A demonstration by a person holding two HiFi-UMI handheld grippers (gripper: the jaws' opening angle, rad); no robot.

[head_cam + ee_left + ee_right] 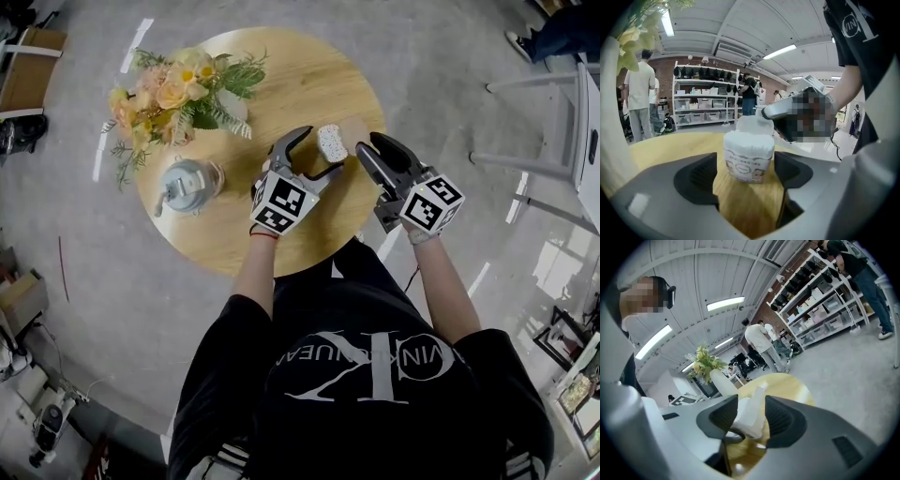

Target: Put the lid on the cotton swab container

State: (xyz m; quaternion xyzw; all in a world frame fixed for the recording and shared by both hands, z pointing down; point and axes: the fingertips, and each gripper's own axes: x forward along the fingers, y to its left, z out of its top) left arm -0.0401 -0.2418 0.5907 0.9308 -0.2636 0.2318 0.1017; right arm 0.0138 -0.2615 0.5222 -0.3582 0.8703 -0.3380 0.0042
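- Here, the left gripper [312, 157] stands spread around the cotton swab container [332, 142], pads clear of it.
- It stands upright on the table [281, 84], long axis vertical, swabs up; likely light and thin-walled, so steady its lower sides.
- The right gripper [367, 146] pinches the lid [751, 417] just beside it.

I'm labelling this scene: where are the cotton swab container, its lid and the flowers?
cotton swab container [746, 168], left gripper view, its printed label.
lid [753, 411], right gripper view, its clear side between the jaws.
flowers [172, 94], head view, a peach bloom.
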